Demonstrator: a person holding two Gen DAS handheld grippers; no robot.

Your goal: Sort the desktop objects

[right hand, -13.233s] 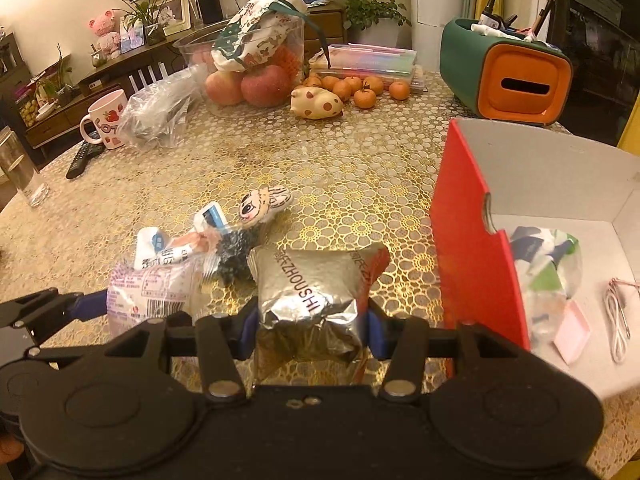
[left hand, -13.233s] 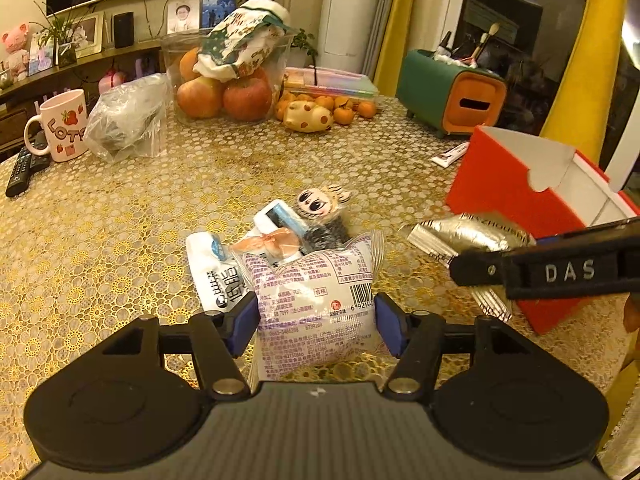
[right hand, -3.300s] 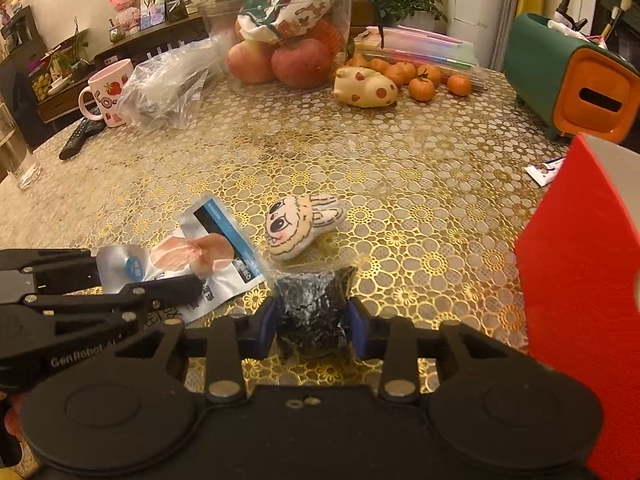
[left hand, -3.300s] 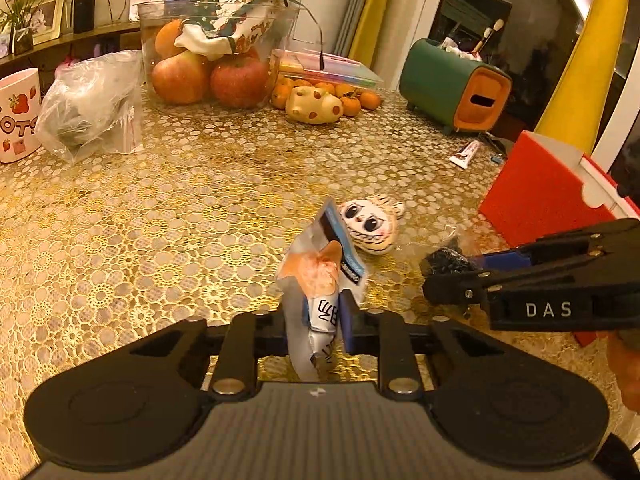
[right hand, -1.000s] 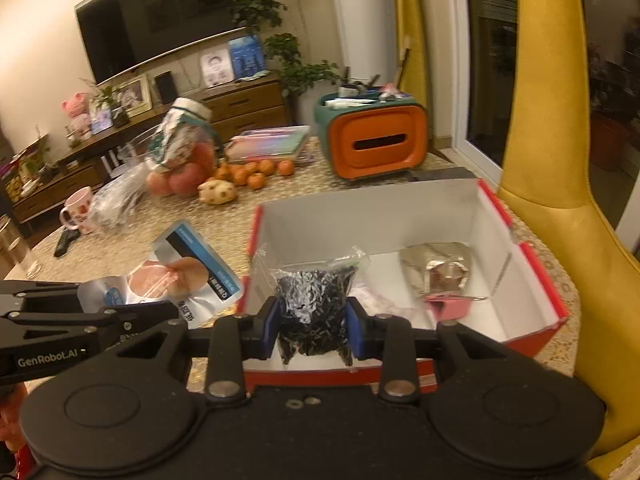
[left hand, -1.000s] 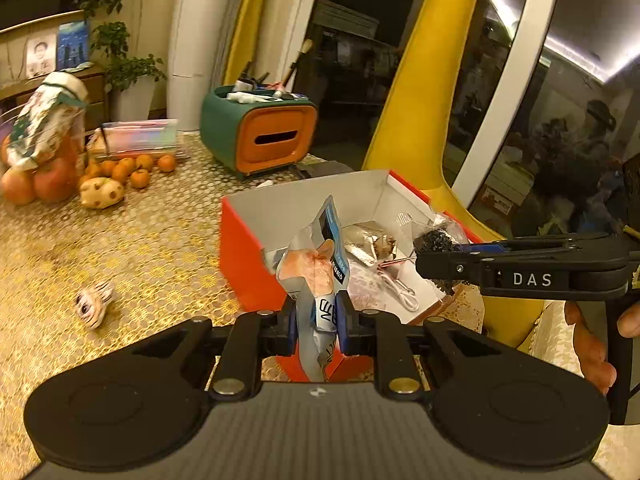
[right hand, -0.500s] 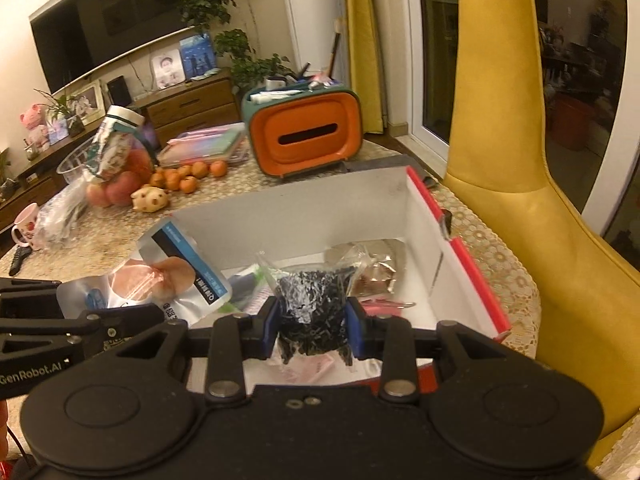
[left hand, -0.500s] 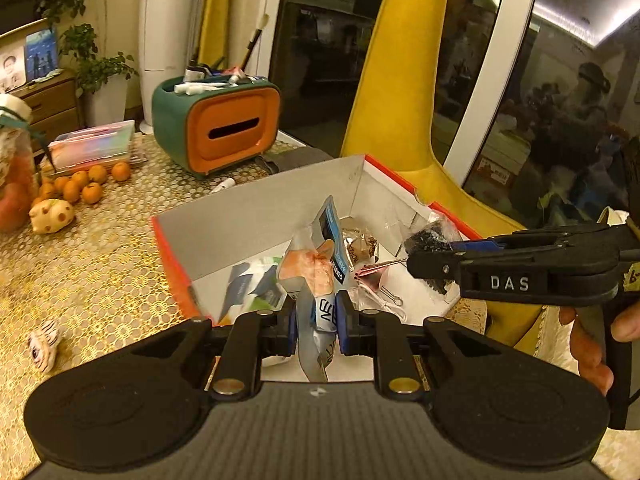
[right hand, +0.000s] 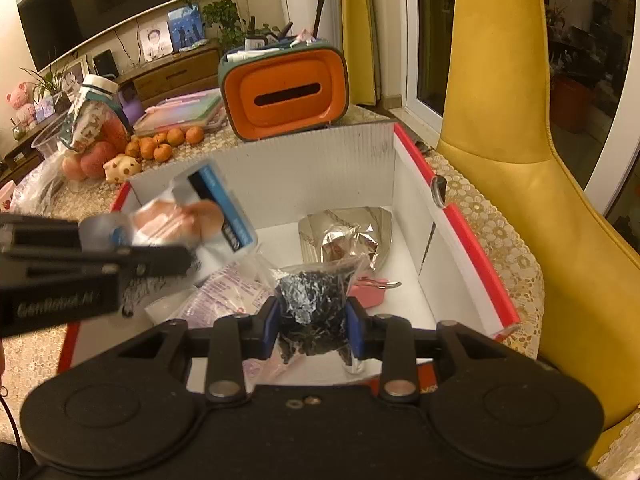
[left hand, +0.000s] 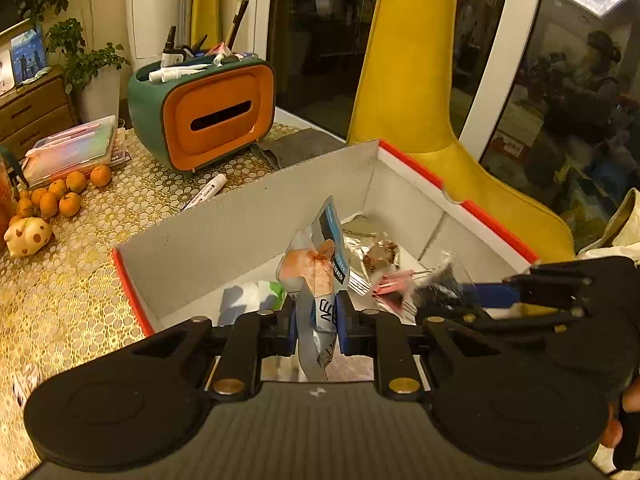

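The red cardboard box (right hand: 476,248), its inner walls white and ribbed, is the landmark: open-topped, rectangular, with thin straight rims and a half-round notch in the right wall. Above its left half, the left gripper (left hand: 316,320) is clamped tight on a flat, glossy plastic packet (left hand: 320,264) printed with a peach picture and a blue band, held edge-up. Above its near middle, the right gripper (right hand: 312,332) is closed partway on a clear crinkly bag of black bits (right hand: 310,300), blue pads pressing both sides. On the box floor lie a creased silver foil pouch (right hand: 344,236) toward the far right corner, a pink binder clip (right hand: 372,292) just beside it, and a pale purple-printed packet (right hand: 224,300) to the left. Bare white floor shows along the right wall. Behind the box stands a rounded green-and-orange tissue holder (right hand: 284,92); right of it rises a smooth yellow chair (right hand: 500,120).
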